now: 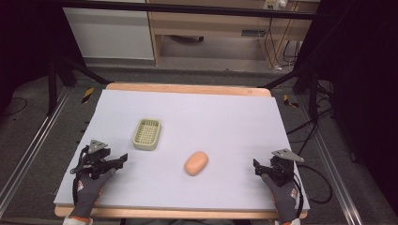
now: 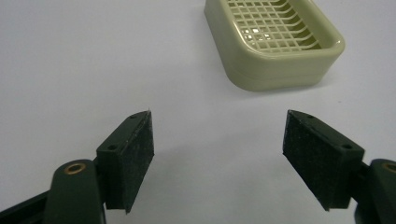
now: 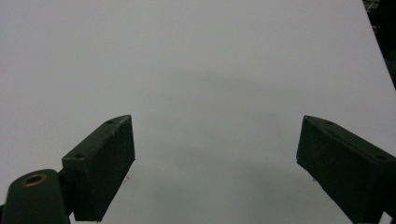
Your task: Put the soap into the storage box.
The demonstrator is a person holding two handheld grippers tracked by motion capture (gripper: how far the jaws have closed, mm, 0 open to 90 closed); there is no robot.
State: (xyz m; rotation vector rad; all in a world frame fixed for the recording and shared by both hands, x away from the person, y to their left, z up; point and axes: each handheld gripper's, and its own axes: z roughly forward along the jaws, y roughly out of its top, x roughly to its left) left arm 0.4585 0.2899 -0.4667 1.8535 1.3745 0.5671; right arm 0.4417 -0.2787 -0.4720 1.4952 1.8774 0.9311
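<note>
A pale green soap dish (image 1: 147,133) with a grid floor sits left of the table's middle, empty. An orange oval soap bar (image 1: 196,163) lies to its right, nearer the front. My left gripper (image 1: 121,160) rests near the front left, open, pointing right toward the dish, a short way from it. In the left gripper view the soap dish (image 2: 275,44) lies ahead and to the right of the open jaws (image 2: 217,140). My right gripper (image 1: 257,167) rests at the front right, open, well right of the soap. Its jaws (image 3: 215,149) have bare white table between them.
The table is covered by a white sheet (image 1: 211,112) with a wooden edge at the back and front. Black frame struts stand at the far corners. Cables lie on the floor to the right.
</note>
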